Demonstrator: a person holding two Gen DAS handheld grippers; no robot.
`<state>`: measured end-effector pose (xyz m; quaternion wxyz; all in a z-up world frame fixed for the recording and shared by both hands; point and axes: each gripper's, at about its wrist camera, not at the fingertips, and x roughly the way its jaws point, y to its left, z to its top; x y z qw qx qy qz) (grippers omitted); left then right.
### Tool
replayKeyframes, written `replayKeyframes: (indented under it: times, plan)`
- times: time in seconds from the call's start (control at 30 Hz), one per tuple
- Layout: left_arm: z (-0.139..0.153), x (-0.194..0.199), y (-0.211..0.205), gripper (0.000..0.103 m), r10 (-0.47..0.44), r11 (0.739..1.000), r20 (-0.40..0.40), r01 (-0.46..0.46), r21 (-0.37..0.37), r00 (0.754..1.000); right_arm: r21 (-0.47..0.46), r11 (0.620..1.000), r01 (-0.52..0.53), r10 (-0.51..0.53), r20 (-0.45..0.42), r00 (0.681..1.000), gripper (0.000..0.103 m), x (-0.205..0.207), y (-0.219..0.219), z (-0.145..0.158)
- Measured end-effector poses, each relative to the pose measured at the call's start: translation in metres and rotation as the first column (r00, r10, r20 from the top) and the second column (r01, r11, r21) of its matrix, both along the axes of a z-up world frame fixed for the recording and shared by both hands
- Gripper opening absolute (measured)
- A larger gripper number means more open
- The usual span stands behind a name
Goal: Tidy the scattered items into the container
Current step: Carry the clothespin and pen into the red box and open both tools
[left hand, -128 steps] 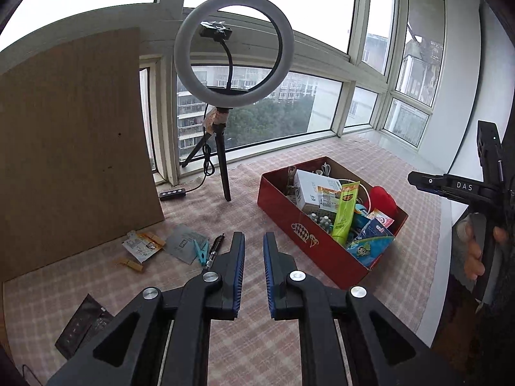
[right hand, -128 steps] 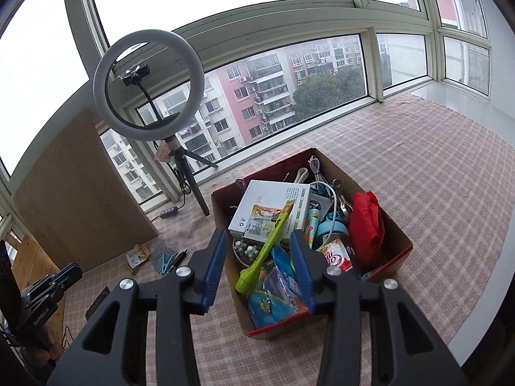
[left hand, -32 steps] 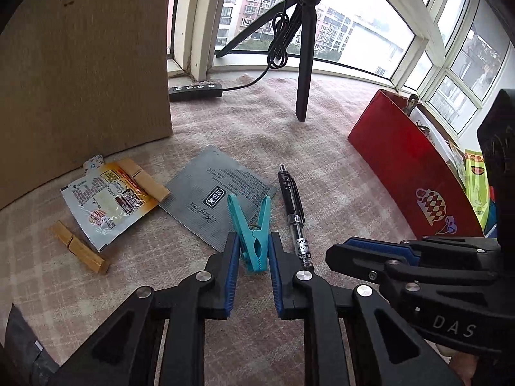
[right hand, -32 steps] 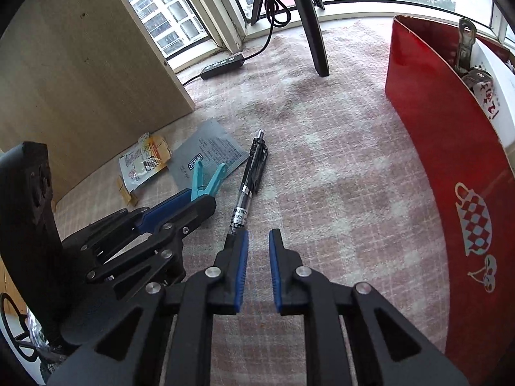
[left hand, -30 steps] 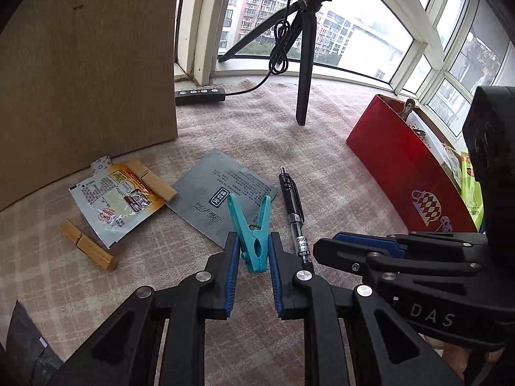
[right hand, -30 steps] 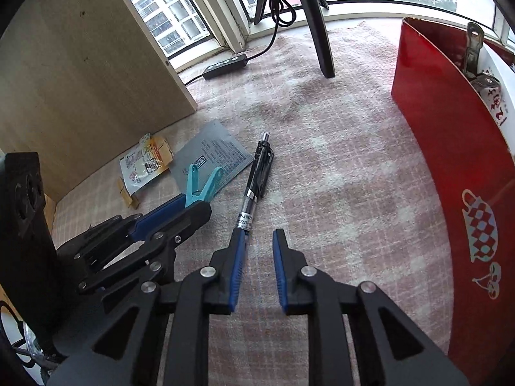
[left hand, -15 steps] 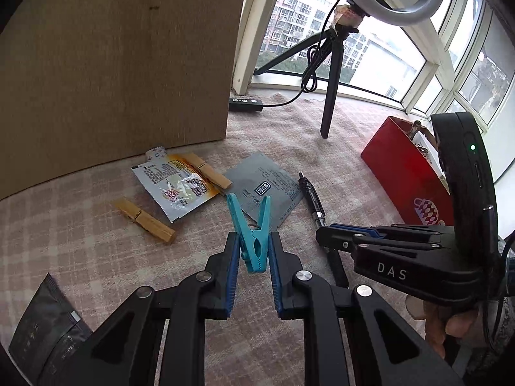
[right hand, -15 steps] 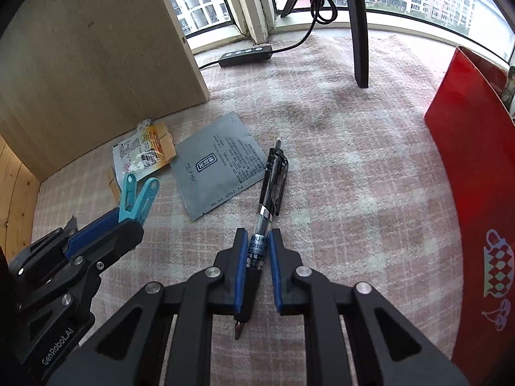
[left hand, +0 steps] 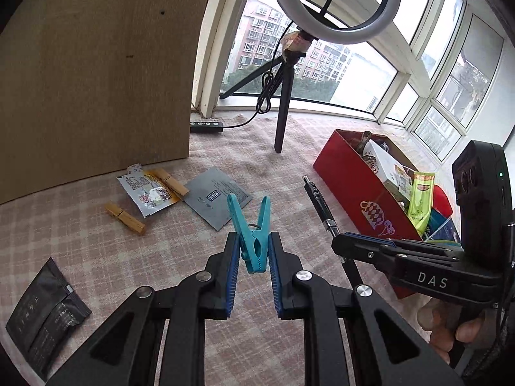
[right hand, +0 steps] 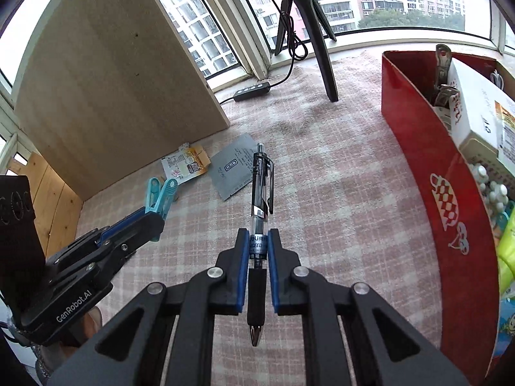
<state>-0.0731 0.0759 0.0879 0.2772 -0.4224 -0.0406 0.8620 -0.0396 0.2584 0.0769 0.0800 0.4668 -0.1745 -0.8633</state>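
Note:
My left gripper (left hand: 254, 251) is shut on a teal clothespin (left hand: 252, 233) and holds it above the checked cloth; it also shows in the right wrist view (right hand: 161, 197). My right gripper (right hand: 258, 244) is shut on a black pen (right hand: 261, 193), lifted off the cloth, tip pointing back toward me. The pen also shows in the left wrist view (left hand: 318, 201). The red box (left hand: 354, 189) full of items stands to the right, its wall close in the right wrist view (right hand: 428, 173). A grey sachet (left hand: 217, 194), a snack packet (left hand: 146, 193), two wooden pegs (left hand: 124, 214) and a black packet (left hand: 45, 312) lie on the cloth.
A ring light on a tripod (left hand: 283, 109) stands behind the items, with its cable and switch (left hand: 206, 125). A wooden board (left hand: 90, 74) leans at the left. Windows run along the back. The red box holds a white carton (right hand: 476, 103) and a green tube (left hand: 418, 199).
Both grippers came down from above the box to the cloth, closed on the clothespin and the pen, and have lifted them up and back from the cloth.

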Motion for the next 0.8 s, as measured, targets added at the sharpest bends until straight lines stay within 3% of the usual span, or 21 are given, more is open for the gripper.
replayKeyframes:
  times: [0.4, 0.8]
  plan:
    - [0.046, 0.029, 0.073, 0.017, -0.162, 0.986, -0.066, 0.164, 0.030, 0.985, -0.094, 0.986, 0.137, -0.149, -0.135, 0.980, 0.011, 0.076, 0.084, 0.054]
    - [0.054, 0.032, 0.173, 0.017, -0.297, 0.954, -0.061, 0.299, 0.033, 0.953, -0.057, 0.903, 0.426, -0.428, -0.220, 0.877, 0.011, 0.131, 0.224, 0.081]
